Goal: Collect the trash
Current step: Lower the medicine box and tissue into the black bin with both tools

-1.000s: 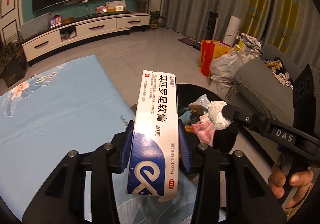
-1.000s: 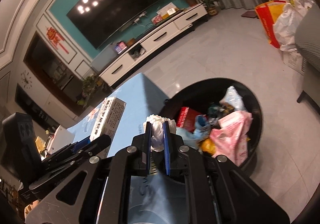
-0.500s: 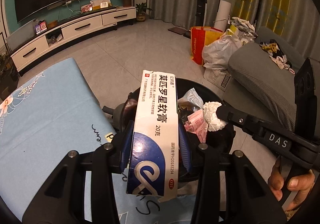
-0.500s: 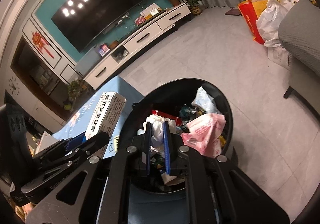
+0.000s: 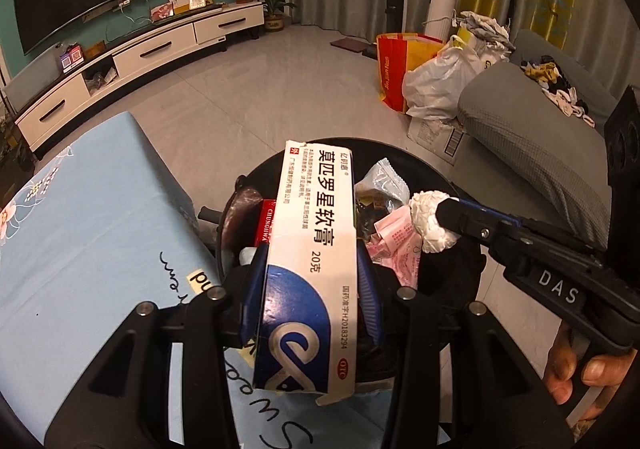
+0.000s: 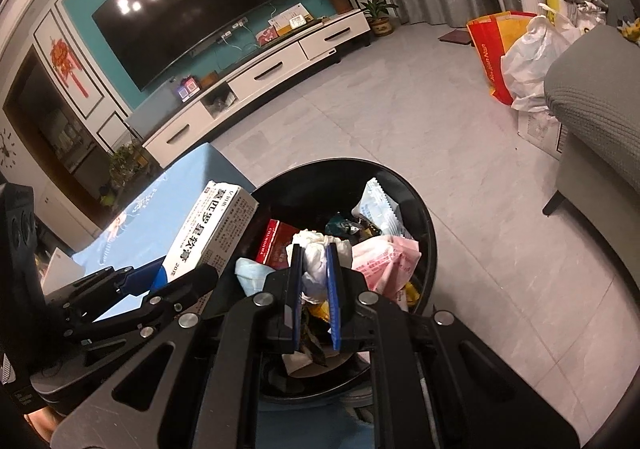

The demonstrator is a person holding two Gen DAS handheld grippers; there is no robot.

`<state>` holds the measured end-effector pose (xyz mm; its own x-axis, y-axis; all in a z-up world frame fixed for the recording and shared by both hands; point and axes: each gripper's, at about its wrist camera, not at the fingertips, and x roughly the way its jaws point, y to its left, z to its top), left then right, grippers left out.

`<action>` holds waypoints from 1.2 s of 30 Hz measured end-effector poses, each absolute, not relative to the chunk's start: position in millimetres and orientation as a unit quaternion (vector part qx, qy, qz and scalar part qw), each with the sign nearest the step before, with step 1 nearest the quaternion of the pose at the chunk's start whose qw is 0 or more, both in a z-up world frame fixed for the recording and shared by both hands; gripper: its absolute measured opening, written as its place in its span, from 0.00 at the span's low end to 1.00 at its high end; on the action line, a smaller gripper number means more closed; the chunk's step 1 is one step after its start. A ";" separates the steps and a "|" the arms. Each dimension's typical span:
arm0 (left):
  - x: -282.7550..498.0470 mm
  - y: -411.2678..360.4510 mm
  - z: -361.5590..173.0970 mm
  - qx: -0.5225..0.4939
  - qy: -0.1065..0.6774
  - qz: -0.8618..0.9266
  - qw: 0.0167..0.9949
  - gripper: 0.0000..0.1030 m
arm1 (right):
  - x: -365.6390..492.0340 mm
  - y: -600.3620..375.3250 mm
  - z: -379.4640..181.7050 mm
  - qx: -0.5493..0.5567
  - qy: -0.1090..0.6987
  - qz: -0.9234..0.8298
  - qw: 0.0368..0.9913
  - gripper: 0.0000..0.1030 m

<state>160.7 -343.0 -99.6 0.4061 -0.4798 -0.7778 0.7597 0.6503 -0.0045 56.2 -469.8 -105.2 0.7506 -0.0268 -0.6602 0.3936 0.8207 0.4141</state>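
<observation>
left hand-held gripper clamps box – over bin rim; right hand-held gripper pinches tissue

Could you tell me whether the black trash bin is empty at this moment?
No, the black trash bin already holds wrappers, among them a pink packet and a red box.

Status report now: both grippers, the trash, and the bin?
Left gripper shut on ointment box, over black bin. Right gripper shut on white tissue wad, also over bin. Nothing blocks the drop.
</observation>
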 end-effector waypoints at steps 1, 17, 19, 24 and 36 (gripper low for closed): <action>161.0 -344.4 -100.1 0.180 0.393 -0.378 0.818 0.41 | 57.5 -469.9 -106.3 0.273 0.336 -0.117 0.894 0.12; 165.3 -358.2 -114.3 0.207 0.403 -0.373 0.810 0.42 | 76.5 -464.6 -117.4 0.241 0.367 -0.120 0.890 0.12; 165.9 -359.9 -116.7 0.210 0.405 -0.372 0.808 0.42 | 78.4 -462.4 -119.7 0.238 0.373 -0.119 0.889 0.12; 167.7 -362.9 -121.4 0.217 0.409 -0.369 0.806 0.42 | 83.1 -459.7 -123.0 0.229 0.381 -0.120 0.888 0.12; 165.4 -373.3 -131.1 0.236 0.415 -0.365 0.799 0.42 | 87.3 -461.8 -128.6 0.221 0.388 -0.124 0.886 0.12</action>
